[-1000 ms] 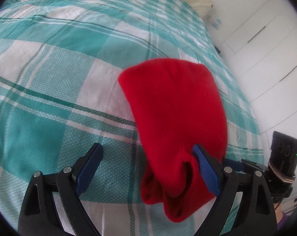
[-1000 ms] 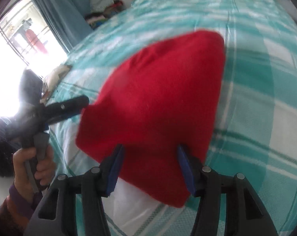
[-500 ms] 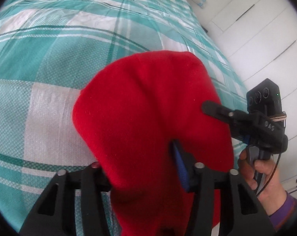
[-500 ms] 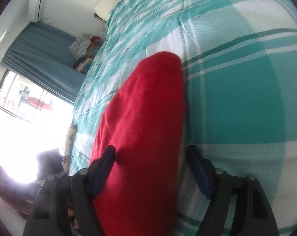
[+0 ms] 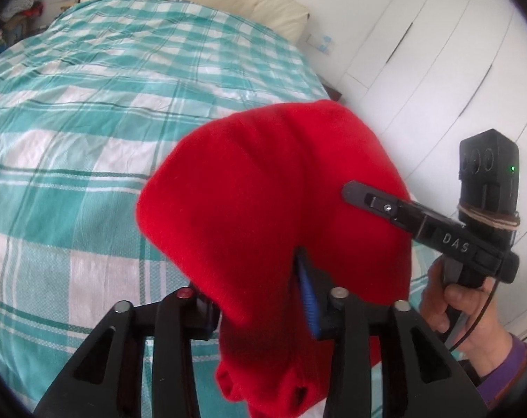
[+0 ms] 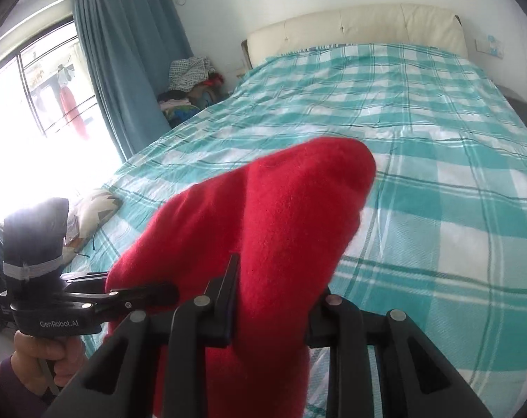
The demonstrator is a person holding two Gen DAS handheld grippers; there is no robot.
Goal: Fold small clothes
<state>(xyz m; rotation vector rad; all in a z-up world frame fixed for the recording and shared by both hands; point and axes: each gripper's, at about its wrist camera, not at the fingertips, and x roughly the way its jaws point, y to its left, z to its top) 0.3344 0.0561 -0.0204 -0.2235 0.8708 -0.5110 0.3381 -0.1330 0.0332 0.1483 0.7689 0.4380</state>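
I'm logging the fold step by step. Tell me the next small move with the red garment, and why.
Probably carry the near edge forward and lower it toward the far end. The red garment hangs lifted above the checked bedspread, bunched between the left gripper and right gripper; both have it between their fingers, so the fold is not yet laid down.

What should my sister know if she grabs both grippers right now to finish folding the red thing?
Left gripper: red garment bunched between its fingers; jaws just reopened a little.
Right gripper: just closed on the same garment, pads pressing it.
The garment hangs in the air between both, above the teal checked bed.
Done: picked up.
Left: no neat fold shows yet; probably lay it flat and fold.
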